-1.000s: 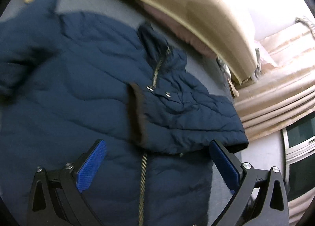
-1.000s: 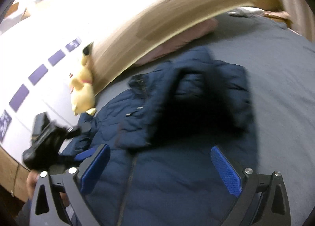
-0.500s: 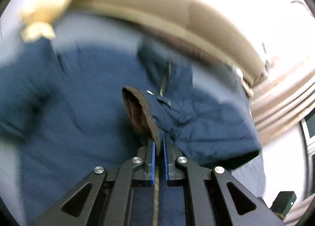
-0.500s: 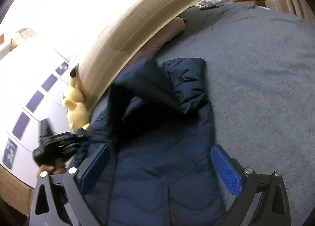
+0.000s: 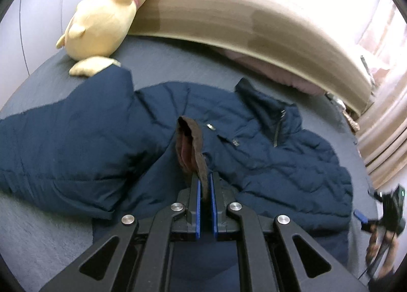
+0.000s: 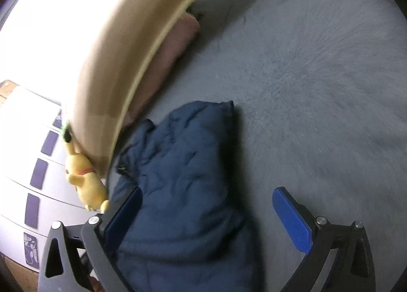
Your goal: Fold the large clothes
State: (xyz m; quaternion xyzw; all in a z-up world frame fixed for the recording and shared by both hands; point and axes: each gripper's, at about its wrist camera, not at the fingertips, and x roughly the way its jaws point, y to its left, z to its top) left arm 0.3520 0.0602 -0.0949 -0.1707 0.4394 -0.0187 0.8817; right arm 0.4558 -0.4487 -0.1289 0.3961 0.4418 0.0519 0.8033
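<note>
A navy quilted jacket (image 5: 254, 144) lies spread on the grey bed, collar toward the headboard. Its right sleeve is folded across the chest. My left gripper (image 5: 205, 185) is shut on the brown ribbed cuff (image 5: 193, 144) of that sleeve and holds it lifted off the jacket front. The other sleeve (image 5: 63, 144) stretches out to the left. In the right wrist view the jacket (image 6: 188, 190) runs under my right gripper (image 6: 211, 210), whose blue pads stand wide apart above the fabric; it is open. My right gripper also shows at the far right of the left wrist view (image 5: 381, 215), in a hand.
A yellow plush toy (image 5: 106, 12) leans at the beige headboard (image 5: 254, 22), touching the outstretched sleeve. A pink pillow (image 6: 173, 58) lies along the headboard. Bare grey bedding (image 6: 318, 75) stretches right of the jacket. Curtains (image 5: 384, 139) hang at the right.
My left gripper went from wide open to shut on the brown cuff and lifted it. My right gripper swung toward the jacket's right side and sank closer to it, still open.
</note>
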